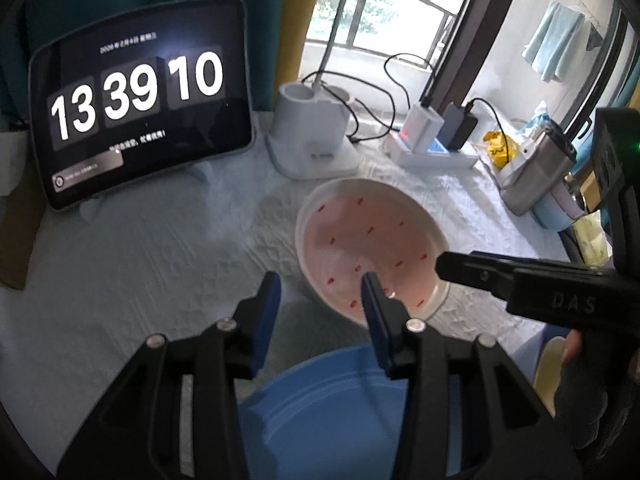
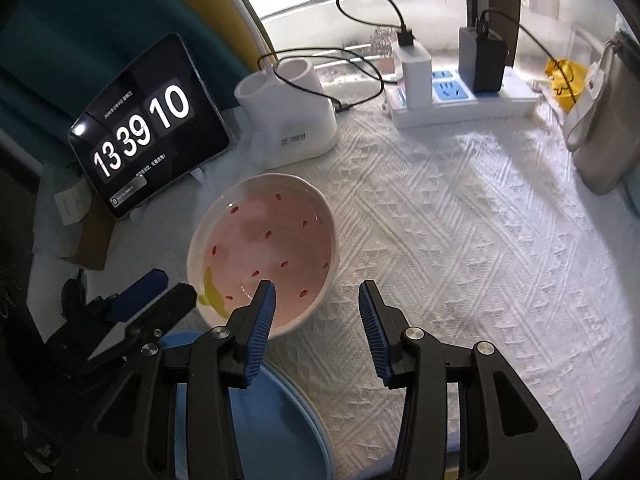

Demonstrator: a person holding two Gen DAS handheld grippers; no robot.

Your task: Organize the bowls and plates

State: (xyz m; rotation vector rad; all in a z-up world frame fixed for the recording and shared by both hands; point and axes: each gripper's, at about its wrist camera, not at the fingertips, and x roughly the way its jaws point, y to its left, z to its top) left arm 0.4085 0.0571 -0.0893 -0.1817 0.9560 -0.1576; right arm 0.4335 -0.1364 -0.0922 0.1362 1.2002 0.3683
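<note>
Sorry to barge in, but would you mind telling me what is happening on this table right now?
A person holding a gripper in each hand is sorting dishes on a white quilted tablecloth. Both the left gripper and the right gripper are open and empty, angled down over a pink bowl with red specks. A blue plate sits just in front of it, nearer the cameras. Neither dish is gripped yet. A tablet showing a clock stands behind.

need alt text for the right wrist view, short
Open right tongs hover empty over a pink strawberry-print bowl on a white quilted tablecloth, a blue plate just below. Behind stand a tablet clock, a white holder and a power strip.
</note>
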